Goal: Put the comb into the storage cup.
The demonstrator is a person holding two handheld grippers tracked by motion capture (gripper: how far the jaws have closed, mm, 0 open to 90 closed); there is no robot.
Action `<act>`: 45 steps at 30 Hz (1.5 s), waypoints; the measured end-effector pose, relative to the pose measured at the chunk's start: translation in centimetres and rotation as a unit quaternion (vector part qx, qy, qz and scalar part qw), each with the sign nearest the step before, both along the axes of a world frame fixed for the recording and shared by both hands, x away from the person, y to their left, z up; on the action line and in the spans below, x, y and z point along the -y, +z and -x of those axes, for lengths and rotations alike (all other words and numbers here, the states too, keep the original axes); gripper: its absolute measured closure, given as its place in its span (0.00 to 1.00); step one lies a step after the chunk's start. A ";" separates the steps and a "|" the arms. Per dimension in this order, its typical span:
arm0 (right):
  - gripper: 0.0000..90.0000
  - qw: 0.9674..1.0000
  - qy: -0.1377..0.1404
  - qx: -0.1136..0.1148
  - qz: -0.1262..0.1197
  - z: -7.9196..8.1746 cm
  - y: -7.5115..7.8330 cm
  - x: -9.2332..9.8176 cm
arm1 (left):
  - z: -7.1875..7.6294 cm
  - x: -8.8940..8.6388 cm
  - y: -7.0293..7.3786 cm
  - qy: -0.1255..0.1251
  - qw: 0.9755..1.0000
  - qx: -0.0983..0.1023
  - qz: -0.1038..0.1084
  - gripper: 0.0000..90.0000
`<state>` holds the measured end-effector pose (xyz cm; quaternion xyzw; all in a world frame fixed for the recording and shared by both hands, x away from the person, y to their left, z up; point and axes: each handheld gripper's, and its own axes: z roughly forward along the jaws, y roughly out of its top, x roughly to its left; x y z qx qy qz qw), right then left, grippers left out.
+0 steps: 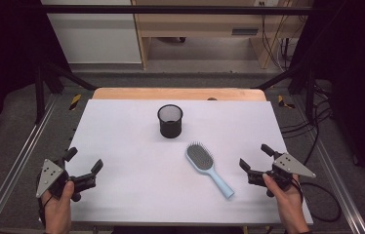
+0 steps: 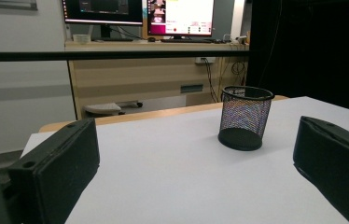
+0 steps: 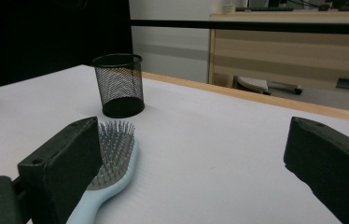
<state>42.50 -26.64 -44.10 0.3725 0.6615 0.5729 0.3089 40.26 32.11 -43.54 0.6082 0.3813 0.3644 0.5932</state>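
A light blue hairbrush (image 1: 206,167) lies bristles up on the white table (image 1: 122,126), right of centre, its handle toward the near right. Behind it stands an upright black mesh cup (image 1: 170,121). My left gripper (image 1: 84,159) rests open at the near left corner, nothing between its jaws; its view looks at the mesh cup (image 2: 246,117). My right gripper (image 1: 255,155) is open at the near right, a short way right of the brush handle. In its view the hairbrush (image 3: 112,163) lies by the left jaw and the mesh cup (image 3: 118,85) stands farther off.
The white sheet covers a wooden tabletop whose far edge (image 1: 178,93) shows. Metal rails (image 1: 22,151) run along both sides of the table. A black bar (image 2: 112,55) crosses above the far edge. A wooden desk with monitors (image 2: 140,11) stands beyond.
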 end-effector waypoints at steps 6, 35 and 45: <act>0.06 1.000 0.005 -0.015 -0.015 0.2 0.0 0.2 | 0.1 0.1 0.0 0.000 1.000 -0.002 0.010 0.00; 0.10 0.993 0.042 -0.105 0.023 0.9 1.6 -7.6 | 0.4 1.7 -0.3 -0.014 0.999 -0.009 -0.030 0.01; 0.10 0.982 0.052 -0.161 0.084 1.1 1.8 -9.2 | 0.2 1.3 -0.3 -0.009 0.999 -0.013 -0.032 0.01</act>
